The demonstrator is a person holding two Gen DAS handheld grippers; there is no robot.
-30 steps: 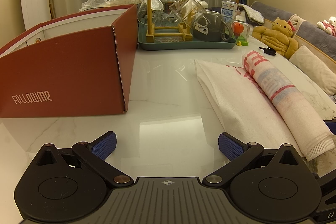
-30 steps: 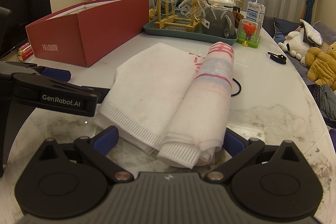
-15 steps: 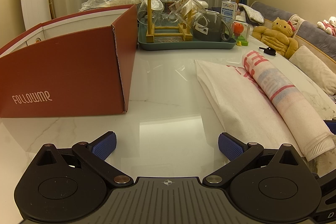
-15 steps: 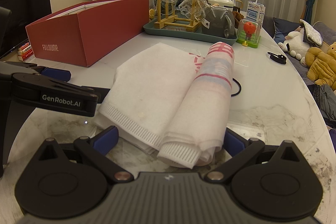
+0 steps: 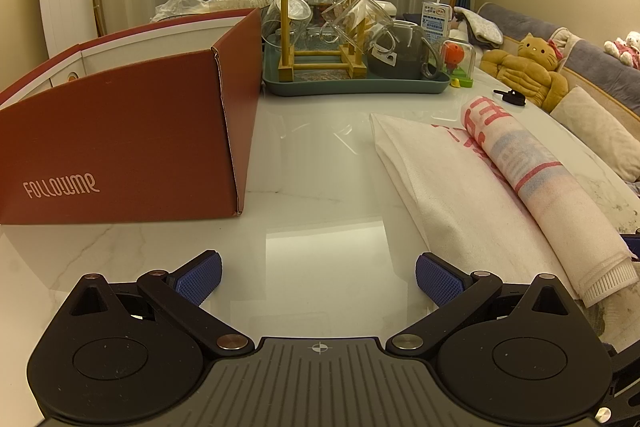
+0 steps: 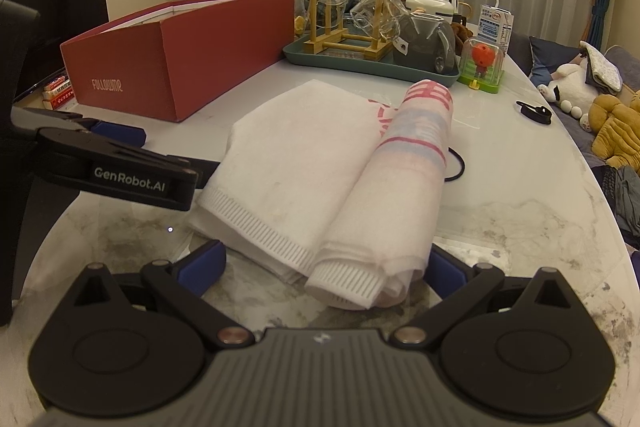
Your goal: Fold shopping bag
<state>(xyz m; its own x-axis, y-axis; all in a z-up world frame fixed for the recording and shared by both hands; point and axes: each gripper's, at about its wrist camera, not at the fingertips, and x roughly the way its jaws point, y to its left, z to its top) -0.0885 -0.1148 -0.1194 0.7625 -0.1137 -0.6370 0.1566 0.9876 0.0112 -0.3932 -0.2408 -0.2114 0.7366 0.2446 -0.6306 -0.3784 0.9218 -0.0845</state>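
Looking down our right gripper [image 6: 324, 267], we see its jaws spread wide with the near end of the shopping bag [image 6: 320, 179] lying between the blue pads [image 6: 202, 263], which don't appear to press on it. Our left gripper [image 5: 318, 273] also stands wide open, over bare marble table [image 5: 312, 187] just beside the bag's left edge, holding nothing. The bag lies flat on the table, and its right portion is already rolled into a long tube resting on the flat remainder. We judge the job roughly halfway: the rolling has begun, but a broad flat panel is left to take in, and nothing secures the roll. Farther off stand a red cardboard box [image 5: 120, 143] and a green tray [image 5: 352, 87] of glassware, both well apart from the bag.
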